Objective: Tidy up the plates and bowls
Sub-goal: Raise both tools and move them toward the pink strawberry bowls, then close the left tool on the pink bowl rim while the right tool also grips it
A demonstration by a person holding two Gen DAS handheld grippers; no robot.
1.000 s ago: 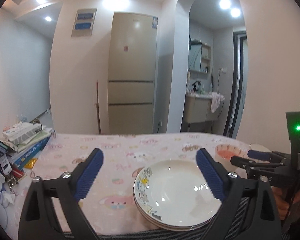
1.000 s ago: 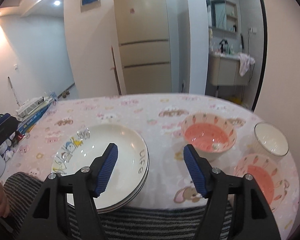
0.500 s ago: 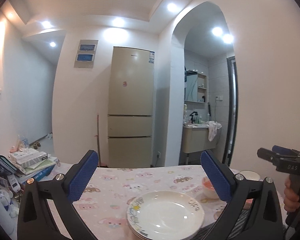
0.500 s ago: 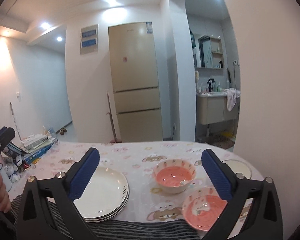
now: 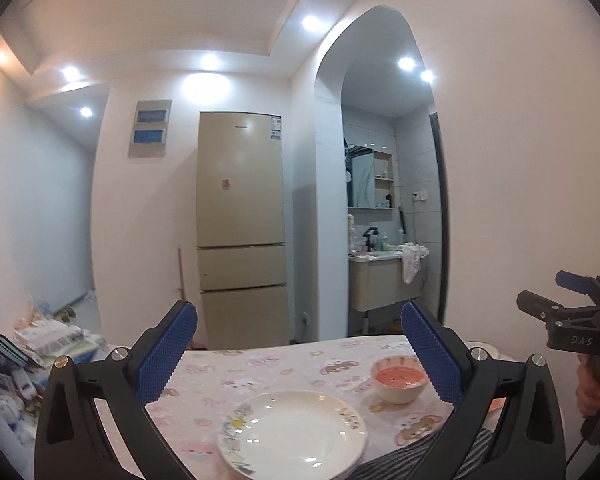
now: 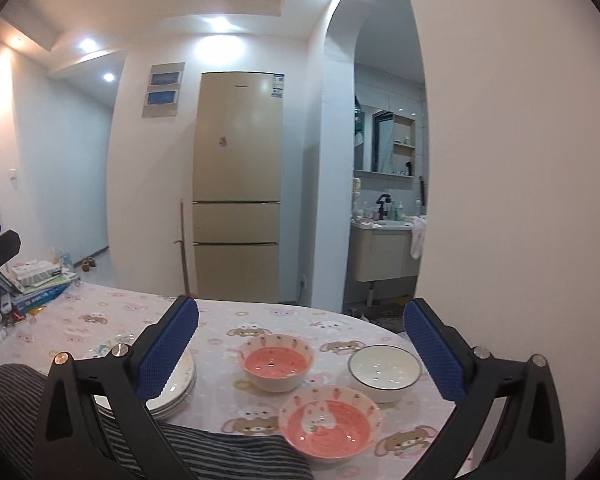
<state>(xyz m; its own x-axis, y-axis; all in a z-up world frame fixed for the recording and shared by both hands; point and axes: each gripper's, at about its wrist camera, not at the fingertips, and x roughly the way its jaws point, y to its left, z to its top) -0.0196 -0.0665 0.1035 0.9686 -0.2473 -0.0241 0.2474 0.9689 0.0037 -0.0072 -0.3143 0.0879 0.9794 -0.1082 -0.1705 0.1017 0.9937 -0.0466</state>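
Left claw: your left gripper (image 5: 299, 344) is spread wide, holding nothing, raised above the table (image 5: 260, 364).
Right claw: your right gripper (image 6: 300, 338) is also wide apart and empty, raised above the table.
Plates: the stack of plates (image 5: 294, 434) lies low between your left fingers; from the right claw it sits behind the left finger.
Pink bowls: one pink bowl (image 6: 276, 362) sits between your right fingers, a second bunny bowl (image 6: 330, 424) nearer you, close beside it.
White bowl: the white bowl (image 6: 385, 371) sits just inside your right finger, beside both pink ones.
Backdrop: fridge (image 6: 238, 216) ahead.
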